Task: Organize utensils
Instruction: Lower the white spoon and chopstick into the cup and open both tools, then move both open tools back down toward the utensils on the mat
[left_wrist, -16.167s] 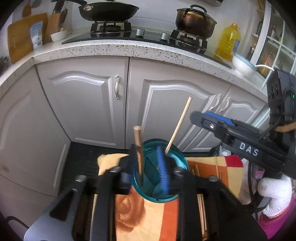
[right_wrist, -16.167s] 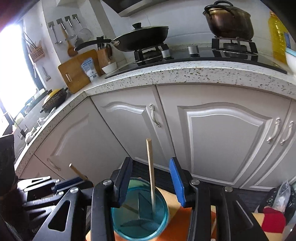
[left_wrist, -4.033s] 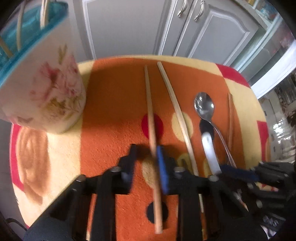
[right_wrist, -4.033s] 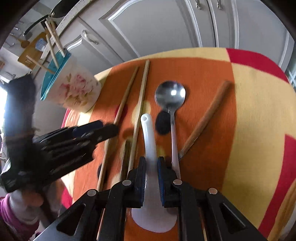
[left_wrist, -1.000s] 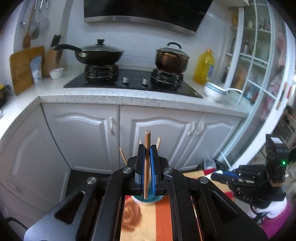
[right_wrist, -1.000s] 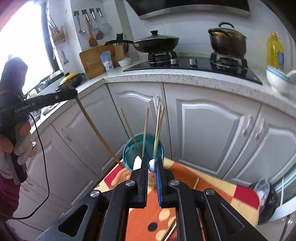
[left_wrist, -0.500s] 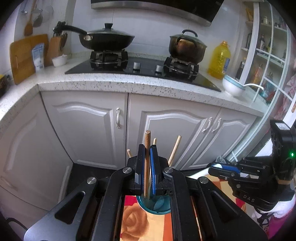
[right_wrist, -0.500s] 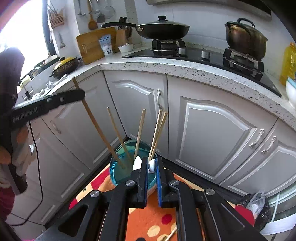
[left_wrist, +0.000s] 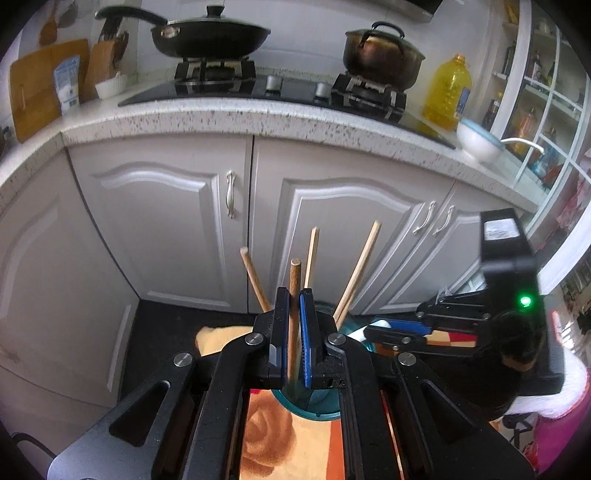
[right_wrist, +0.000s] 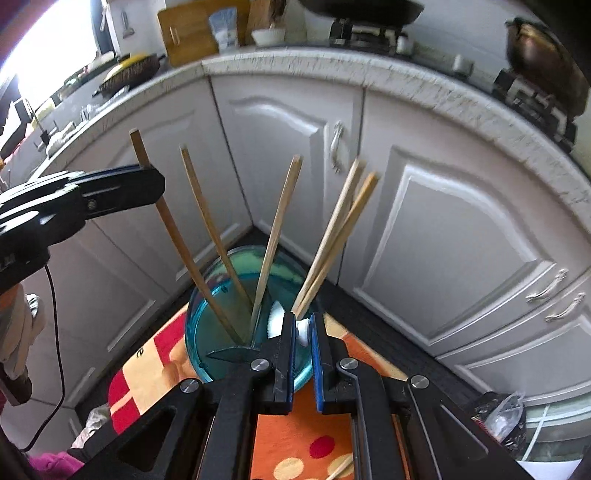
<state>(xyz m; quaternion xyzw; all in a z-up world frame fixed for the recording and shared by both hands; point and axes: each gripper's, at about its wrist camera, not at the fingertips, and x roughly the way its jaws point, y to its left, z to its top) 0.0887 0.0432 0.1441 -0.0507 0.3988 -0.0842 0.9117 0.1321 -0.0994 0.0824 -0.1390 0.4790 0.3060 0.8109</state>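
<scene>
- Left wrist view: grey-white panelled cabinet doors (left_wrist: 155, 221) under a speckled stone counter (left_wrist: 258, 122) are seen, with a black lidded pan (left_wrist: 210, 35) at 11 o'clock and a bronze pot (left_wrist: 382, 55) at 1 o'clock.
- The left gripper (left_wrist: 294, 328) is angled downward over the teal holder (left_wrist: 314, 402), which stands on an orange, flower-printed cloth (left_wrist: 273, 439).
- A round wooden chopstick (left_wrist: 294, 314) is clamped upright between the blue-padded jaws; its lower end is hidden.
- Right wrist view: the same cabinets are seen, blurred.
- The right gripper (right_wrist: 303, 332) is tilted steeply down at the holder's 4 o'clock rim.
- A smooth white spoon (right_wrist: 275, 319) is pinched by its handle, its bowl inside the holder among five leaning chopsticks.
</scene>
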